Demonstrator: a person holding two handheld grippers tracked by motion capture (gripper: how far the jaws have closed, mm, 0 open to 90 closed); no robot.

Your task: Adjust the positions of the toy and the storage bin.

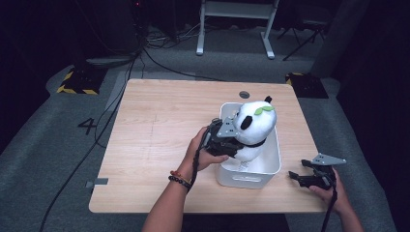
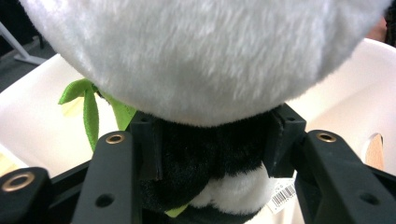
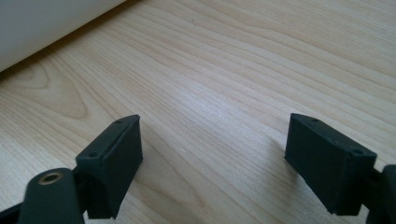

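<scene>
White bin (image 1: 270, 166) near the bench's (image 1: 154, 140) right edge holds a plush panda (image 1: 254, 126), upright — my left gripper (image 2: 210, 144) is clamped on its black neck, reaching in over the bin's left rim. My right gripper (image 1: 305, 177) sits by the near right corner — jaws spread, nothing between them.

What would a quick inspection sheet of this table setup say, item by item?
Surface: light wooden table, with a round grommet near its far edge.
Job's things: plush panda sitting in a white bin.
Clutter: nothing seen.
Grippers: left gripper clamped on the panda's black neck; right gripper open, low over bare wood.
Cables: one trails from each gripper; more lie on the floor.
Surroundings: grey carpet, dark room, hazard-striped pads, white frame legs behind.
</scene>
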